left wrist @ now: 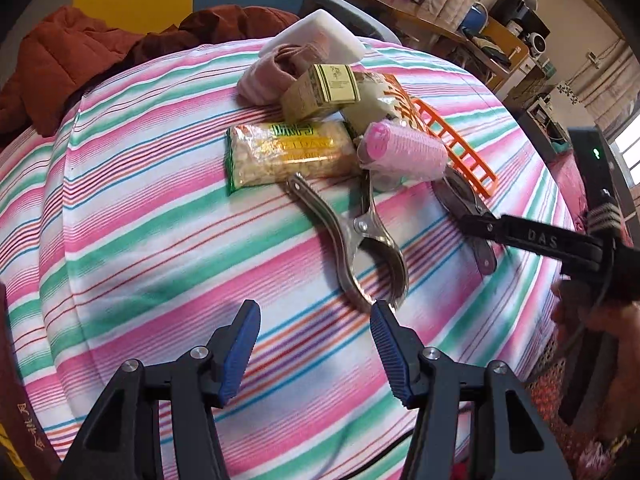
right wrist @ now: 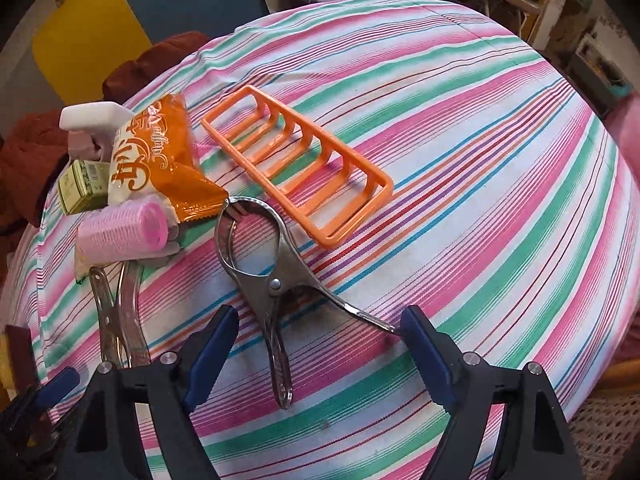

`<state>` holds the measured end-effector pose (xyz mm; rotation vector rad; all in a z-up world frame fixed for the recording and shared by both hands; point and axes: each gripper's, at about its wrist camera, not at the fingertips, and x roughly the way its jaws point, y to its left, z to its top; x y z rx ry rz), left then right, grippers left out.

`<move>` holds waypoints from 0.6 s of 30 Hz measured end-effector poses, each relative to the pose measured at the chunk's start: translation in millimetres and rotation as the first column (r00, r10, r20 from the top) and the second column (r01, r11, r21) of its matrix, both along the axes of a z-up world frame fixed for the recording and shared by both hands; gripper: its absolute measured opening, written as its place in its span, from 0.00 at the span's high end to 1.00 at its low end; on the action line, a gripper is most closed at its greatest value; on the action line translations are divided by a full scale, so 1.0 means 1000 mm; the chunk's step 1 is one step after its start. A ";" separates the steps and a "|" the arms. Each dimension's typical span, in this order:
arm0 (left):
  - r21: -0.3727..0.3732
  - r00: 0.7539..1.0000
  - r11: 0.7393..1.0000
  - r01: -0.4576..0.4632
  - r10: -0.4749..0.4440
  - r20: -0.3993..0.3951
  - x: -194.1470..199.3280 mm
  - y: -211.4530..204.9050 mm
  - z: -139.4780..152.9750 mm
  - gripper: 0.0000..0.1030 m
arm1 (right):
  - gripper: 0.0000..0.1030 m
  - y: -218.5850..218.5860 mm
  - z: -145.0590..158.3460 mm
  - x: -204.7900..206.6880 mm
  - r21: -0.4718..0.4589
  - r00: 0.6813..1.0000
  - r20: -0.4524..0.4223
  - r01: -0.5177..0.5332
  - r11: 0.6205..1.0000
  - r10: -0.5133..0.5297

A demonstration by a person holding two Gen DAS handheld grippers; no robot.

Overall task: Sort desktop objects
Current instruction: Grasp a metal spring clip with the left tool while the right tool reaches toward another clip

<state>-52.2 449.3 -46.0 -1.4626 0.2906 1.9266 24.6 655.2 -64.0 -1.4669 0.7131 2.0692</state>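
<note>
Left tool: the left tool point(left wrist: 316, 344) hangs over the near part of the bench, blue pads spread, nothing between them, tips just short of a metal clamp

Right tool: the right tool point(right wrist: 320, 354) has its pads spread wide too, one on each side of a second clamp's handles; the right pad point(right wrist: 424, 356) sits right at the tip of one handle, can't tell if it actually touches, the other pad is clear of it

Bench: round-looking bench point(left wrist: 132, 208) under a pink, green and white striped cloth

First clamp: steel spring clamp point(left wrist: 356, 240) lying flat toward the middle, its handles pointing at the pile

Second clamp: the other steel clamp point(right wrist: 260, 264) lies flat as well, its jaw end touching the corner of the orange snack bag

Pile: all bunched together toward the far left side of the bench, seen from the right tool

Snack bag: orange and white wrapper point(right wrist: 160, 152), leaning on the rest of the pile

Curler: pink hair roller point(right wrist: 124, 232) on its side at the front of the pile

Noodle pack: yellow pack with green print point(left wrist: 288, 152) just beside the roller

Box: small green and cream box point(left wrist: 320, 92) behind the pack

Cloth bit: pinkish folded fabric point(left wrist: 268, 76) with a white block point(left wrist: 320, 36) behind it

Rack: orange plastic rack point(right wrist: 296, 164), right next to the snack bag, lying flat
</note>
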 end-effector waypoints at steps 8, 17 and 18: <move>-0.021 0.999 0.998 -0.053 0.053 0.012 -0.017 0.018 -0.019 0.44 | 0.17 0.012 0.033 0.011 0.075 0.986 -0.146 0.092 0.993 -0.080; -0.056 0.984 0.998 0.019 -0.028 -0.175 0.001 0.008 -0.023 0.41 | 0.16 0.017 0.032 0.011 0.067 0.985 -0.157 0.085 0.994 -0.074; -0.056 0.979 0.998 0.022 -0.033 -0.201 0.004 0.001 -0.024 0.41 | 0.15 0.017 0.032 0.010 0.067 0.985 -0.157 0.081 0.994 -0.070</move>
